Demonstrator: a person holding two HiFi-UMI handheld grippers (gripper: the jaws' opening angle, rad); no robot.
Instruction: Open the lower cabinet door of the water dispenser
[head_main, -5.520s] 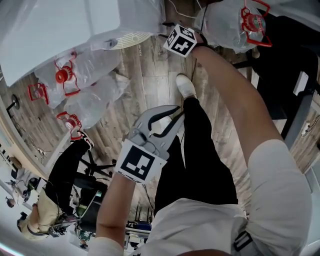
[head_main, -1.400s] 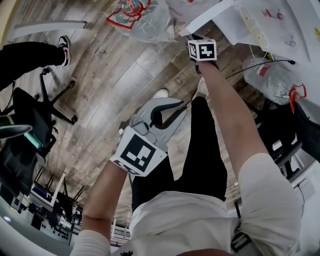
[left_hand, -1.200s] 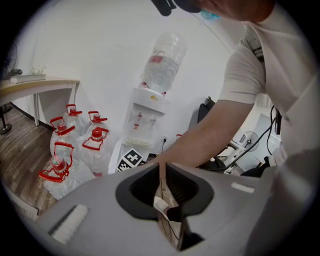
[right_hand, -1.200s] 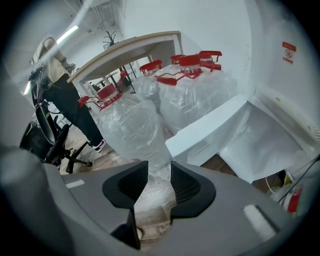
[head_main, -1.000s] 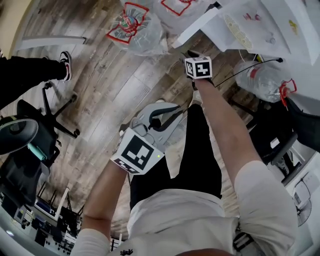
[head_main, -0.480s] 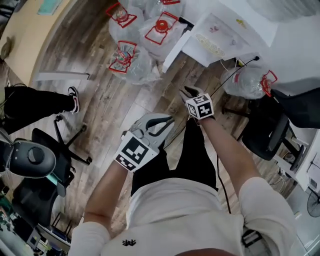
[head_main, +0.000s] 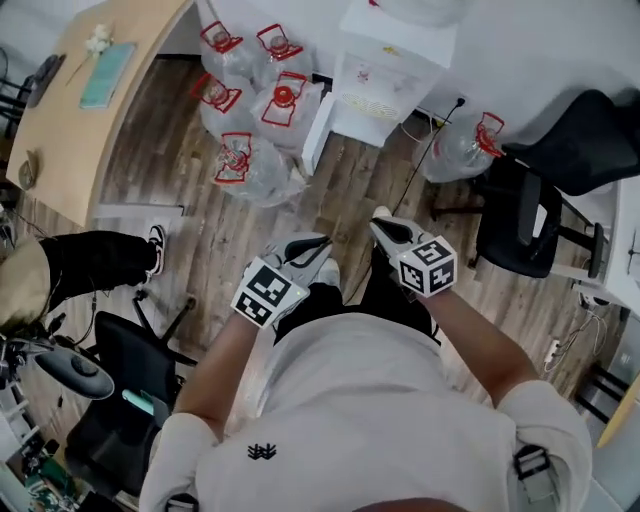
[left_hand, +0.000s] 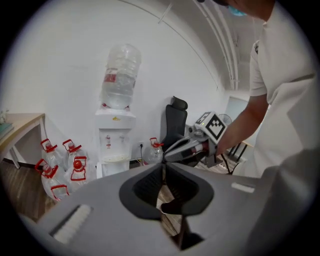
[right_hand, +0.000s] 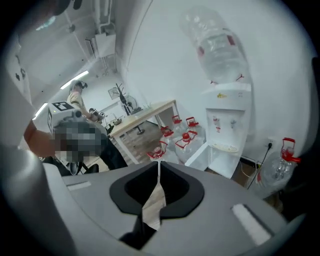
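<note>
The white water dispenser (head_main: 385, 75) stands against the wall with a clear bottle on top. Its lower cabinet door (head_main: 313, 132) hangs swung open to the left, as the right gripper view also shows on the door (right_hand: 199, 152). Both grippers hover in front of the person's body, well short of the dispenser. My left gripper (head_main: 322, 241) has its tips together and empty (left_hand: 163, 166). My right gripper (head_main: 377, 224) is closing, its tips meeting with nothing between them (right_hand: 159, 163).
Several empty water bottles with red handles (head_main: 250, 95) lie on the wooden floor left of the dispenser, and one bottle (head_main: 462, 150) lies to its right. A black office chair (head_main: 540, 190) stands at the right. A wooden desk (head_main: 90, 100) and a seated person (head_main: 90, 265) are at the left.
The right gripper pulled back from the open dispenser door and rose toward the body, its jaws coming together. The left gripper rose too. The head view lifted, so the dispenser sits farther away.
</note>
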